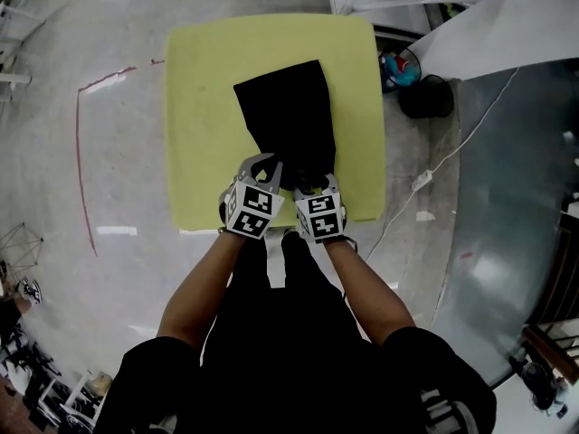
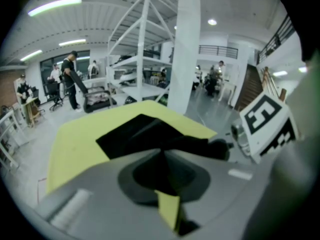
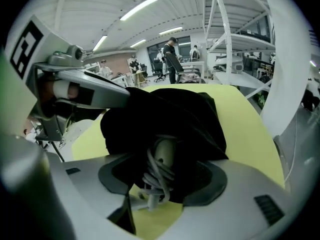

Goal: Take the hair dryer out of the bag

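Looking down from the head view, I see the black bag [image 1: 288,116] lying flat on the yellow-green worktop [image 1: 199,107], its long axis running straight away from me and its mouth at the near edge, where both tongs meet it. My left tongs [image 2: 161,156] are pinched together on a fold of bag fabric at the mouth's left side. My right tongs [image 3: 161,186], just beside them, look closed on the pale handle of the hair dryer [image 3: 164,156], which pokes out of the mouth towards me with its cord [image 3: 152,176] wound round it; the rest of the dryer is hidden inside the bag. So it lies ahead of the right tongs, along the bag's length, and I judge the pull should come straight back towards me while the left pins the fabric. The cord loops could snag on the mouth.
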A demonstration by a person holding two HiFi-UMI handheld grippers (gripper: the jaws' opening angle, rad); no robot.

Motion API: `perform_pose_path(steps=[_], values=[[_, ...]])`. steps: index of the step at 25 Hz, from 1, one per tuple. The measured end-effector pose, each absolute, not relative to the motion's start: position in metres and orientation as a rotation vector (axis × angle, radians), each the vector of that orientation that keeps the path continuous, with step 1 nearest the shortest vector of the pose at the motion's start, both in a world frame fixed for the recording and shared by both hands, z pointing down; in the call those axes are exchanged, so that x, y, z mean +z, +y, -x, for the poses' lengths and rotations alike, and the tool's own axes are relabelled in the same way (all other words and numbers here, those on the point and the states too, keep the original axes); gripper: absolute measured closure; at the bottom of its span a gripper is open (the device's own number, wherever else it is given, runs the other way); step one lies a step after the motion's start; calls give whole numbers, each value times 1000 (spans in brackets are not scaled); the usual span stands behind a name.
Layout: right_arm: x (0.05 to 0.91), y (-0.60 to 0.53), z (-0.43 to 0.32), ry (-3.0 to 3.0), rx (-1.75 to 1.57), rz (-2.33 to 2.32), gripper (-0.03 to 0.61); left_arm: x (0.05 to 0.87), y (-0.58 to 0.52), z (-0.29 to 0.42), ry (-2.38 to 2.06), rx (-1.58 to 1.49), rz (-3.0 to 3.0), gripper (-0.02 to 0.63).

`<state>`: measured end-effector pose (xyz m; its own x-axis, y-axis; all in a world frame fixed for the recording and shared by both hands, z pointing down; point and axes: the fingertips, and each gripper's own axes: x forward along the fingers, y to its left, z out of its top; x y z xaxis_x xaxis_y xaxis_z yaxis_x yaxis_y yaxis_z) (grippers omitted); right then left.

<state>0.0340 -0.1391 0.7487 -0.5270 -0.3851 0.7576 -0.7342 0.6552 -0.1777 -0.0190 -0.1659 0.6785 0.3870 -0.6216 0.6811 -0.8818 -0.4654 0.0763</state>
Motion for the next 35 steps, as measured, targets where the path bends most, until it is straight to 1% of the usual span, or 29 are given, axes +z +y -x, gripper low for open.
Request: perform_pose_path(steps=[7,17,28,35], values=[[766,-160,-15,-2067,529,-844,343,678,-164,25,-1292,792,-2205,594],[779,-165,-11,-2036,558,-865,339,679,-160,30,-1248,765,-2205,594],[774,-170,-17,-2090,649,-900,370,678,-149,27,-1237,770,-2230,594],[751,-157,-23,-2151,672,-854,373,673,-147,28,-1258,768,-2236,594]])
